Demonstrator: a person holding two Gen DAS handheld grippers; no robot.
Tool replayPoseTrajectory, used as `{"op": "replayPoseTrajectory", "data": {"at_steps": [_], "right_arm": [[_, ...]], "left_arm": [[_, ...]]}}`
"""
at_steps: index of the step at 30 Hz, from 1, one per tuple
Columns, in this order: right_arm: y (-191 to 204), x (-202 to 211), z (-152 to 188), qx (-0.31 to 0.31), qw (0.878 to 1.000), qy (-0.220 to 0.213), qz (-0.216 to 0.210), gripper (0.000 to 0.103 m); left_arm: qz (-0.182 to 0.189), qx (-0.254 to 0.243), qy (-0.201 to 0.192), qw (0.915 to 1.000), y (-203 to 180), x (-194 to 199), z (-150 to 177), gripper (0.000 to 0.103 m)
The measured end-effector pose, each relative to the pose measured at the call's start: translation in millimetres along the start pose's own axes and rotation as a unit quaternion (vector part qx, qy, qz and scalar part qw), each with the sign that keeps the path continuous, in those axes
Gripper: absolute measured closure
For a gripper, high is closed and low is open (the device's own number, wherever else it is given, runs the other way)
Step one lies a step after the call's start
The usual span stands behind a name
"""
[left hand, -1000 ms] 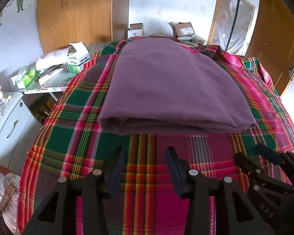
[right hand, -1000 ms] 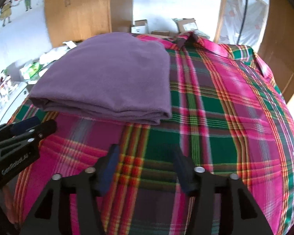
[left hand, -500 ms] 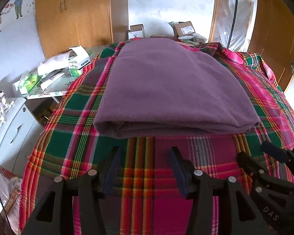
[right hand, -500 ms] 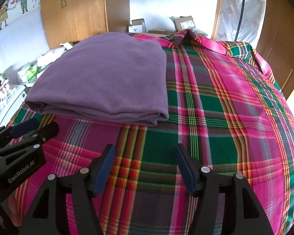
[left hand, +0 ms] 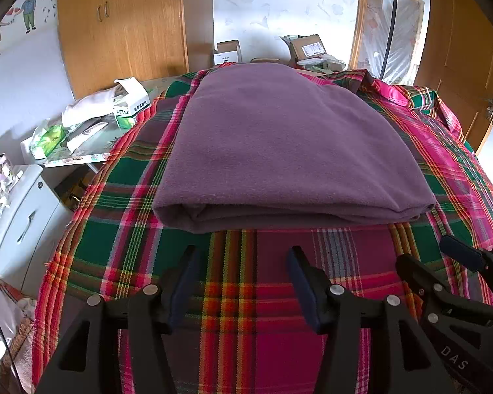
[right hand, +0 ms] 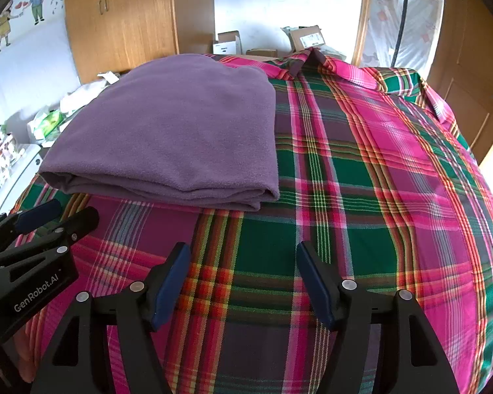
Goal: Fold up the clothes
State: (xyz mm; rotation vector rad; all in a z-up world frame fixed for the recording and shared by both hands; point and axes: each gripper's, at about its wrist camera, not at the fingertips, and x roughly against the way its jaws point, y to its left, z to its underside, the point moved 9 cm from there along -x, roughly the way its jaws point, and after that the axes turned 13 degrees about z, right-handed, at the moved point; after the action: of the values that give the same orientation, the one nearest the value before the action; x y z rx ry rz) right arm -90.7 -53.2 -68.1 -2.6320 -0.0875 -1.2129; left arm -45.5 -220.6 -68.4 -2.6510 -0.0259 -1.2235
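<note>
A folded purple fleece cloth (left hand: 289,151) lies flat on a plaid bedspread (left hand: 115,229), its thick folded edge toward me. In the right wrist view the purple cloth (right hand: 180,138) sits at the left half of the plaid bedspread (right hand: 378,197). My left gripper (left hand: 241,262) hovers open just short of the cloth's near edge, holding nothing. My right gripper (right hand: 243,259) is open over bare plaid, beside the cloth's near right corner. The right gripper also shows at the left wrist view's lower right (left hand: 434,259), and the left gripper (right hand: 54,213) at the right view's lower left.
A cluttered side table (left hand: 92,144) with a green-and-white box (left hand: 129,108) and bags stands left of the bed, above a white drawer unit (left hand: 23,216). Wooden wardrobe (left hand: 121,23) and cardboard boxes (left hand: 307,46) stand behind. A wooden door (left hand: 460,52) is at the right.
Both grippers have drawn back a little and risen, so the purple cloth sits slightly farther off. Both stayed open. The cloth has not moved.
</note>
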Motion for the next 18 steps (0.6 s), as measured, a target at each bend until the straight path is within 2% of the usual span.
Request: {"op": "replayPoseTrajectory", "data": {"at_steps": [18], "right_arm": [[0.7,-0.9,-0.6,-0.002,1.000,0.001,0.000,0.033]], "left_arm": [[-0.003,0.004,0.001,1.0000,-0.7,-2.2,-2.6,0.044]]}}
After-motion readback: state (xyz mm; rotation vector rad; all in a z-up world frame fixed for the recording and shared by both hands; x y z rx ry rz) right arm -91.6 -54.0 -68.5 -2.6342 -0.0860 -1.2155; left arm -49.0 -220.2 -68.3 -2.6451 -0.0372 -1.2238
